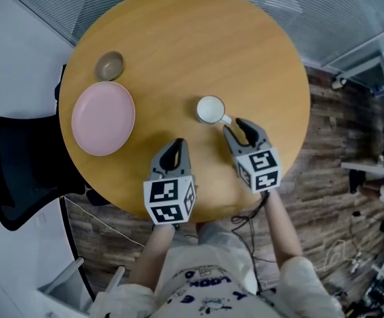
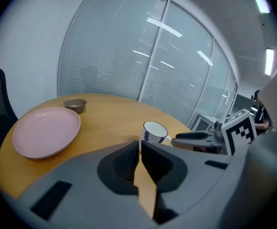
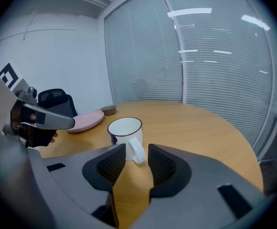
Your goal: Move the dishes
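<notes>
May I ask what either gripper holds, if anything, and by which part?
Nothing is held: the right gripper is open, the handle of the white mug between its jaws unclamped; the left gripper is shut, empty.

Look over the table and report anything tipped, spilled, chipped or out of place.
Nothing stands out. The white mug stands upright with its handle toward the right tool, the pink plate lies flat, and the small brown bowl sits upright beside it. No spill shows on the round wooden table.
</notes>
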